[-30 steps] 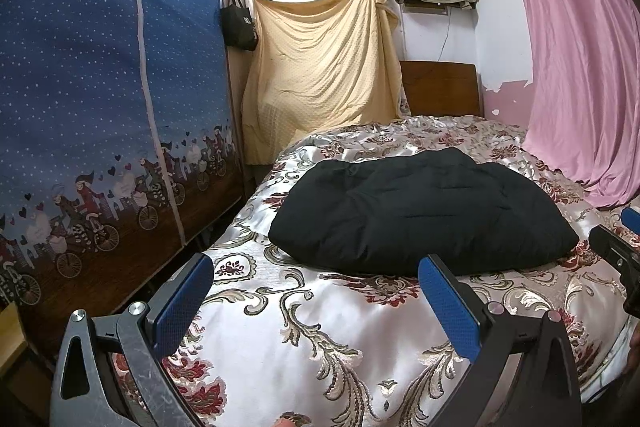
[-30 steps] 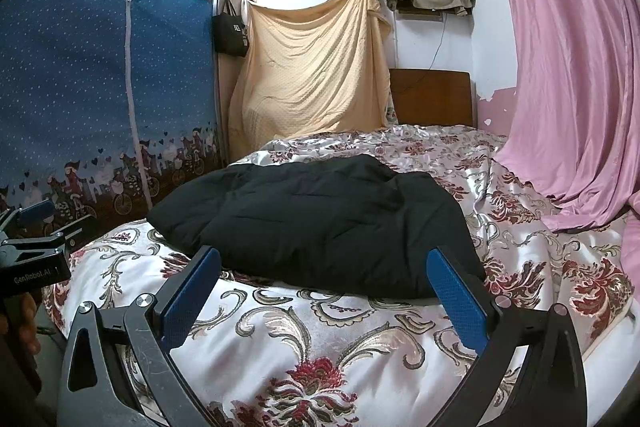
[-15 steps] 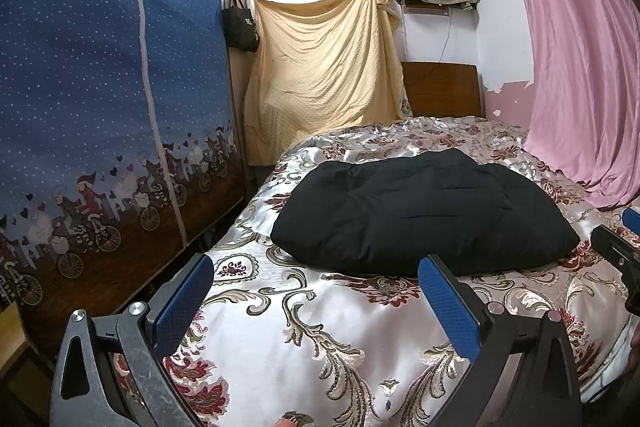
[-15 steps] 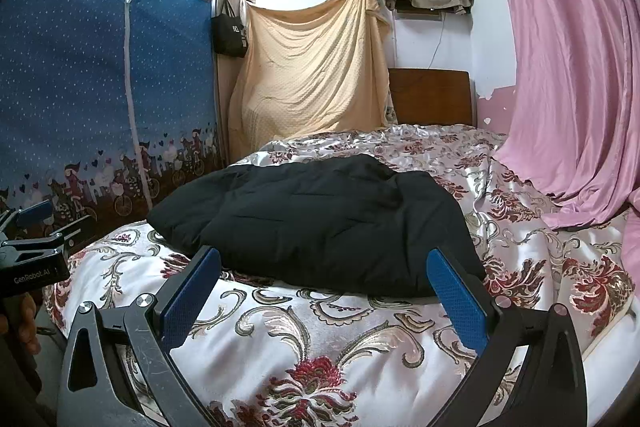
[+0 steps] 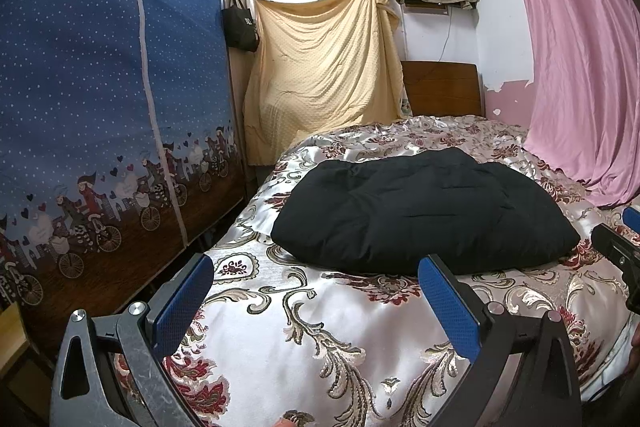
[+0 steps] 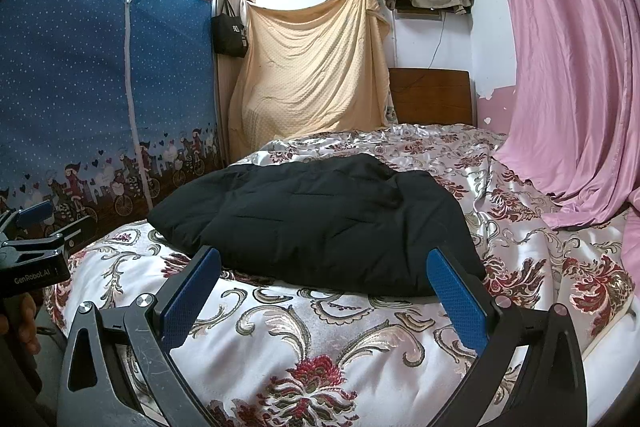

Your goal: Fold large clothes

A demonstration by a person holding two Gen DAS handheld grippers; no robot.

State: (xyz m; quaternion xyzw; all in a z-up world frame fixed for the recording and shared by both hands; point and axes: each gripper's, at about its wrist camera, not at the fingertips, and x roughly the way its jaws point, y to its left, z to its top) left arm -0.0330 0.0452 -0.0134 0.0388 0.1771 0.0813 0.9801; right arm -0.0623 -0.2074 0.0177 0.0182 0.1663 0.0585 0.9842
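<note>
Between the blue pads of the left gripper [image 5: 316, 303] lies only patterned bedspread [image 5: 280, 339]; its jaws stand wide apart and hold nothing, short of the cloth. The right gripper [image 6: 324, 295] is likewise spread wide and empty, its tips just short of the near hem of the black padded garment [image 6: 320, 219]. That garment lies in the middle of the bed as a compact, puffy bundle with a rounded near edge and no sleeve or loose flap trailing out, so it looks to me already folded, or very nearly so; whether a last fold or a smoothing is still wanted I cannot tell, since its far side is hidden behind its own bulk. In the left wrist view the same garment [image 5: 424, 215] sits well clear of the bed's left edge, with open bedspread all around it. Room to work seems good in front and to the right, where the pink curtain [image 6: 568, 67] spills onto the cover near the garment's far right corner. On the left the blue wardrobe cover [image 5: 100, 99] stands close beside the bed, which would cramp a wide swing on that side.
</note>
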